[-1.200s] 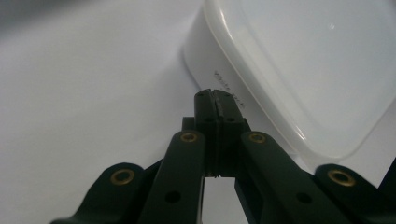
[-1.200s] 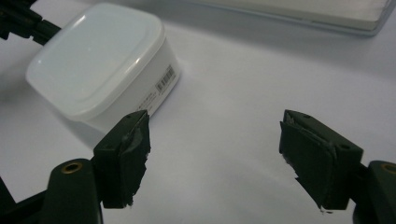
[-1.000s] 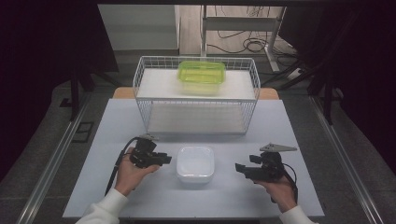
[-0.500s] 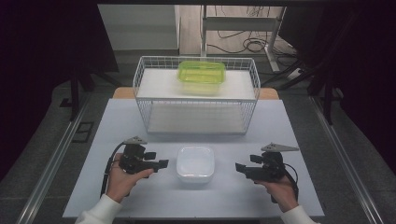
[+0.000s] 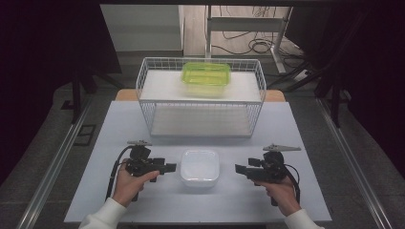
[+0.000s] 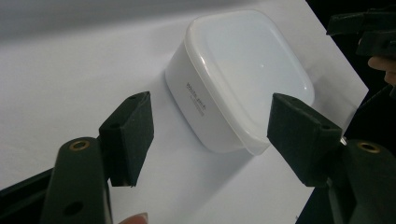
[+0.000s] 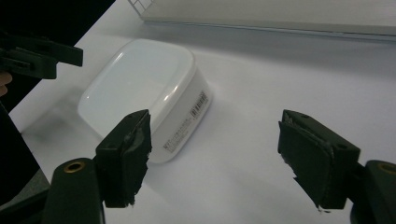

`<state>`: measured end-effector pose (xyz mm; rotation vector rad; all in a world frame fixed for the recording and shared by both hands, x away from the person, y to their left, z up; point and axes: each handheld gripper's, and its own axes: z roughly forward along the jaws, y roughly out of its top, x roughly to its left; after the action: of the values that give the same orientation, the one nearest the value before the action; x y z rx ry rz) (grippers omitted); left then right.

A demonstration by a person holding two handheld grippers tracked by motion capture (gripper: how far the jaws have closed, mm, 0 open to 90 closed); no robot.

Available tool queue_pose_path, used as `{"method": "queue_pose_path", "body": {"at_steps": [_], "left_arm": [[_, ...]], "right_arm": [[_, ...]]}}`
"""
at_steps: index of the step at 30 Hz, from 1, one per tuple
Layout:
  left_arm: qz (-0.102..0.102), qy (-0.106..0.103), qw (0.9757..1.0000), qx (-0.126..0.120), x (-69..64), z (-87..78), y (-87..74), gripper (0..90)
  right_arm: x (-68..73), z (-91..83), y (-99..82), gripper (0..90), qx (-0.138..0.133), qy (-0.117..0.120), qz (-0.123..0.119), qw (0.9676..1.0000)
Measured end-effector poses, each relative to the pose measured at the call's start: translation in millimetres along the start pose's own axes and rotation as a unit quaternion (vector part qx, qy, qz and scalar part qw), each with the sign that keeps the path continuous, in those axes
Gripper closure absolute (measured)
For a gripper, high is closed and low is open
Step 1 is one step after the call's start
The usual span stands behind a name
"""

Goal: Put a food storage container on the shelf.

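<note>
A white lidded container sits on the pale table between my two grippers. My left gripper lies to its left and points at it. Its jaws have just been opening and now stand open, short of the container's near corner, with nothing between the pads. My right gripper lies to the right, aimed at the container. Its jaws have just been closing a little but remain open and empty. In the left gripper view my left gripper frames the box; in the right gripper view my right gripper has it off to its left.
A white wire rack stands at the back of the table, with a green lidded box on its top shelf. Dark floor and cables lie beyond the table edges.
The left gripper has turned a little, so its grey top plate now shows, and it sits slightly nearer the front edge. The container and the right hand have stayed put.
</note>
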<state>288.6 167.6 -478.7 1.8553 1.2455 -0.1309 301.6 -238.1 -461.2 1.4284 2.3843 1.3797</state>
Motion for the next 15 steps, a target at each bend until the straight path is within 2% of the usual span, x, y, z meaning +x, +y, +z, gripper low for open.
{"method": "queue_pose_path", "body": {"at_steps": [2,4,11,12,13,14,15], "left_arm": [[0.0,-0.001,1.0,0.0,-0.8,1.1,0.7,31.1],[-0.002,-0.006,1.0,0.0,-1.5,4.1,2.6,31.2],[-0.028,-0.029,0.9992,0.004,2.9,14.9,7.8,32.0],[-0.029,-0.032,0.9991,0.005,4.5,15.8,8.9,32.3],[-0.034,-0.033,0.9989,0.005,6.0,17.0,10.2,32.3],[-0.043,-0.042,0.9982,0.007,9.4,20.7,12.3,33.0],[-0.043,-0.042,0.9982,0.007,9.4,20.7,12.3,33.3]], "right_arm": [[1.1,2.0,1.5,26.8,0.0,0.0,-0.001,1.0],[3.7,7.0,5.5,28.3,-0.001,0.01,0.011,0.9999],[9.8,35.0,17.2,30.8,0.02,0.022,0.026,0.9992],[8.8,42.2,17.9,31.3,0.025,0.027,0.035,0.9987],[8.8,42.2,17.9,31.3,0.025,0.027,0.035,0.9987],[7.2,48.6,19.0,32.6,0.025,0.038,0.052,0.9976],[7.2,48.6,19.0,32.6,0.025,0.038,0.052,0.9976]]}}
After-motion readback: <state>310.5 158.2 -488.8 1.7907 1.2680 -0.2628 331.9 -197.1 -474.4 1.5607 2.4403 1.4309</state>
